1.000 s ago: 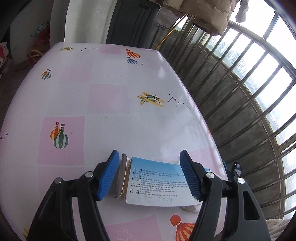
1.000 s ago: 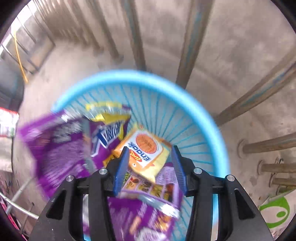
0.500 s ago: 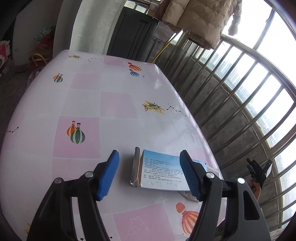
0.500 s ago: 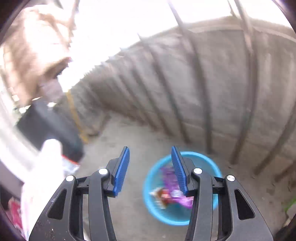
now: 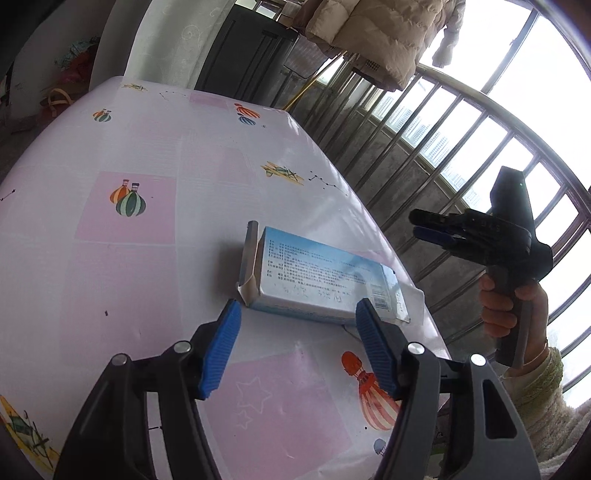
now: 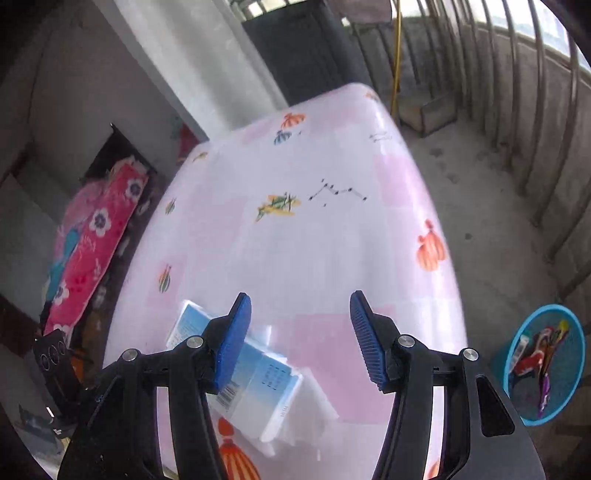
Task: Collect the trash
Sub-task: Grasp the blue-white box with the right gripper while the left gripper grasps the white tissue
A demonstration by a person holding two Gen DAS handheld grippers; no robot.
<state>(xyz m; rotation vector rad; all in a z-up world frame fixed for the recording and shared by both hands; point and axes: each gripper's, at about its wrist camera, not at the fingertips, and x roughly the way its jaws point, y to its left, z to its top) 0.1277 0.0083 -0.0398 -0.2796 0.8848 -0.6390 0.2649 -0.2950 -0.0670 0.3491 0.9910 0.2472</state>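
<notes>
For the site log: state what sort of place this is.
Probably an enclosed home balcony: a curved metal railing with high-rise towers beyond, a padded coat hung up to air, and a table under a balloon-print cloth, a blue trash basket on the concrete floor.

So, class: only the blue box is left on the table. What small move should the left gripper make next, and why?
Probably ease the left gripper forward until its closing jaws straddle the blue box, which lies flat just beyond the pads, untouched.

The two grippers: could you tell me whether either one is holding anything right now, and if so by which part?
Nothing is held. The left gripper is closing, its pads short of the blue box lying on the table. The right gripper is opening with nothing between its pads.
</notes>
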